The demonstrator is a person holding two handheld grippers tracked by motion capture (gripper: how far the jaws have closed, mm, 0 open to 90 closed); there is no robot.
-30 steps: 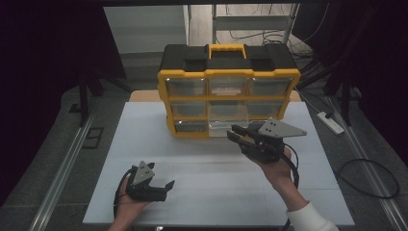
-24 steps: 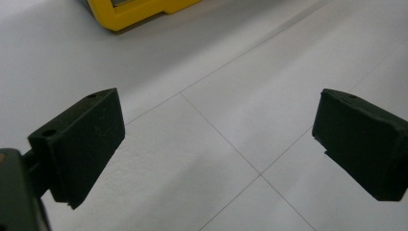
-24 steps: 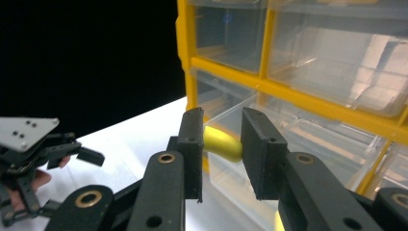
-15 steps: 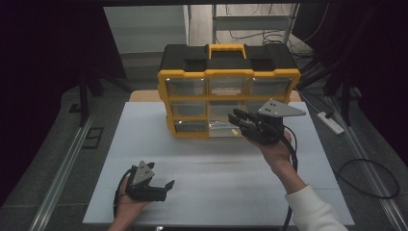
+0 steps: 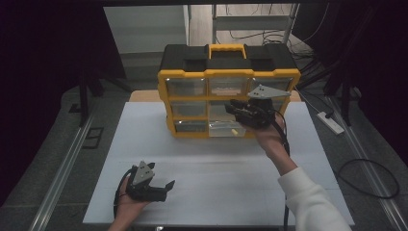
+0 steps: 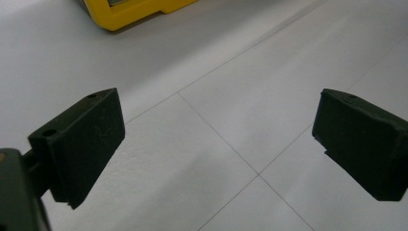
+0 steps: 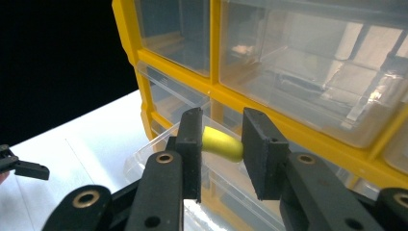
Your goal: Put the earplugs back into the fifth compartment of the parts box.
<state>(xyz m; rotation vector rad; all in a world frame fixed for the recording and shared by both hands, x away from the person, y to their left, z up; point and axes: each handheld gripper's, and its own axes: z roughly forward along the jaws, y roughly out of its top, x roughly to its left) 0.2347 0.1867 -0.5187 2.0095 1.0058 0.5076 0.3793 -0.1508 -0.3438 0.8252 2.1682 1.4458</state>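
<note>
Your right gripper (image 7: 219, 144) pinches a small yellow piece (image 7: 222, 143) above the pulled-out clear drawer (image 7: 159, 156) of the yellow drawer box (image 5: 229, 91). Your left gripper (image 5: 166, 189) rests spread wide on the white table (image 5: 226, 168), well apart.

We see a white counter (image 5: 216, 192) with thin seams; a yellow-and-black drawer organizer (image 5: 228, 91) stands directly on it, toward its far edge.

Each hand-held gripper is black: the left hand-held gripper (image 5: 166, 188) and the right hand-held gripper (image 5: 235, 106) both carry a grey three-cornered plate and trail a black cable. The right one's linkage arms show brass-ringed pivot holes, its pads (image 7: 189, 149) blocky. The person's right arm wears a white sleeve (image 5: 308, 202).
</note>
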